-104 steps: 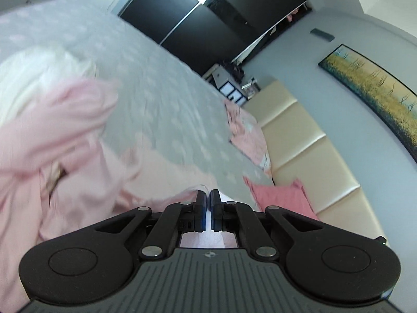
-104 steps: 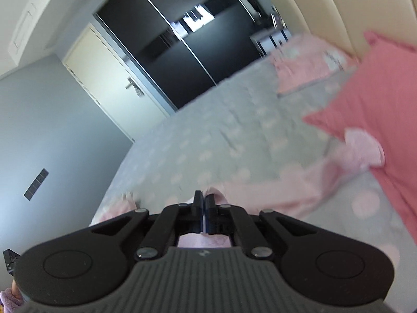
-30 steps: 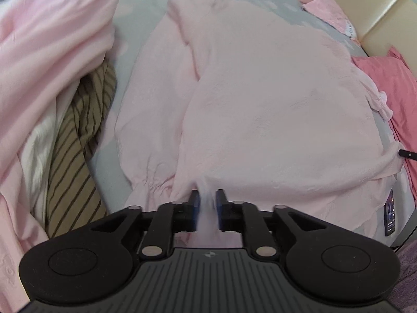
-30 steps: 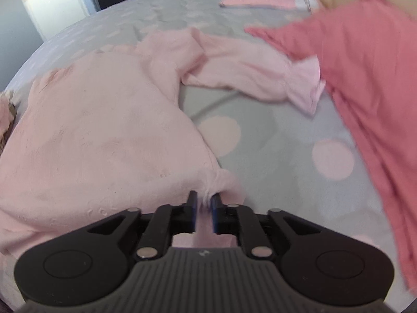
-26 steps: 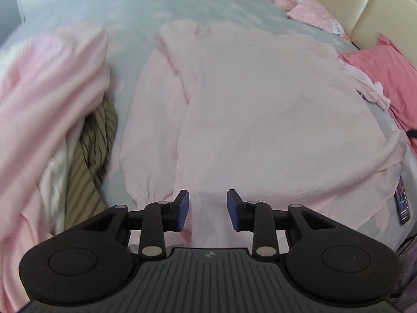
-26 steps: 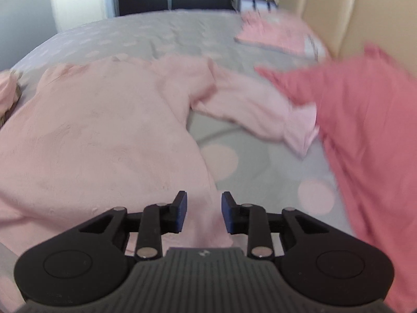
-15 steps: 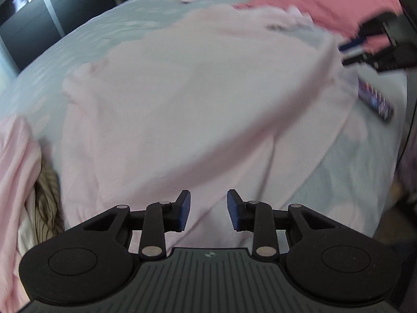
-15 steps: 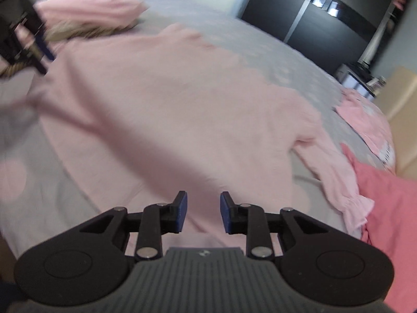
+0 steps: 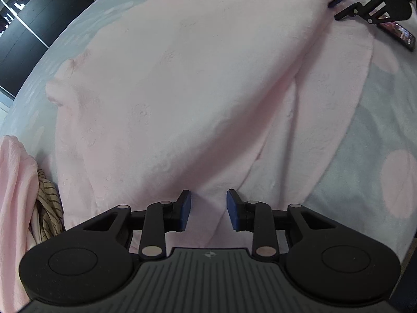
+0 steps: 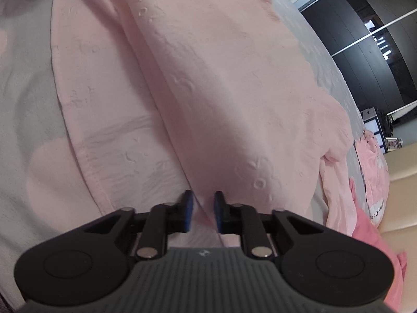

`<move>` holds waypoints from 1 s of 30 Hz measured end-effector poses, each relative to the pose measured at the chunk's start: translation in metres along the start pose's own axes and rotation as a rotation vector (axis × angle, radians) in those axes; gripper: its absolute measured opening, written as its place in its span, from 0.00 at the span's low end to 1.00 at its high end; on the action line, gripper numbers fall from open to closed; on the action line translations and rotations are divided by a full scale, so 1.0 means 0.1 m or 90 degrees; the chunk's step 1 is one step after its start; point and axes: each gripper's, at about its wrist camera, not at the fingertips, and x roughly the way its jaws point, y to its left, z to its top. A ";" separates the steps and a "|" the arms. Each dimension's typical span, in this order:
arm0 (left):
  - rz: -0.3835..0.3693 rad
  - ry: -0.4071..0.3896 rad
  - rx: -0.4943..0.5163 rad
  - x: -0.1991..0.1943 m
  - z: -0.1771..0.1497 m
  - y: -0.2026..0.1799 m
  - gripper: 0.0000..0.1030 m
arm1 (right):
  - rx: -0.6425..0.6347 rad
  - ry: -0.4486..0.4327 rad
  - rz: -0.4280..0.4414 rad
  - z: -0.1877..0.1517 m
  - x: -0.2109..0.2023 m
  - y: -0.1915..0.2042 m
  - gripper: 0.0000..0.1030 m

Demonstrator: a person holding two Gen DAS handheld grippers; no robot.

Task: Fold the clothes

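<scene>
Nearest each camera, both sets of fingers are narrowing over the near hem of the pale pink garment, which lies spread flat on the grey spotted bed. A second ago both pinched this hem, then let go and swung round to a new angle; now the left gripper is closing with a soft ridge of cloth standing in the gap, its pads not yet pressing on it. The right gripper is closing too, narrower, with a fold line of the same cloth running between its pads; whether they already bite I cannot tell for sure, though a sliver of space shows on each side. This looks like a fresh grasp along the bottom edge, probably to carry it up over the body for the first fold. Further out in the left view, a long crease runs across the garment towards the other gripper, beside a dark phone on the bedding. At the far left sits a heap of pink and striped clothes; beyond, dark wardrobe doors.
</scene>
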 end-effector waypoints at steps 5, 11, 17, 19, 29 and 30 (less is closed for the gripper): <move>-0.021 -0.015 -0.011 -0.10 0.04 0.03 0.01 | 0.038 -0.013 0.025 0.10 -0.11 -0.13 0.00; -0.008 -0.039 0.015 -0.19 -0.01 -0.06 0.01 | 0.101 -0.055 0.011 0.12 -0.38 -0.29 0.00; 0.012 -0.055 0.080 -0.16 -0.02 -0.24 0.36 | 0.072 -0.055 0.029 0.02 -0.39 -0.13 0.34; 0.022 -0.045 0.090 -0.09 -0.01 -0.25 0.36 | 0.046 -0.049 0.026 -0.02 -0.33 -0.05 0.39; 0.009 -0.025 0.095 0.15 0.02 -0.22 0.28 | -0.009 -0.016 0.016 0.01 0.07 -0.02 0.14; 0.004 -0.026 0.090 0.15 0.03 -0.20 0.23 | -0.008 -0.013 0.022 0.03 0.08 -0.03 0.08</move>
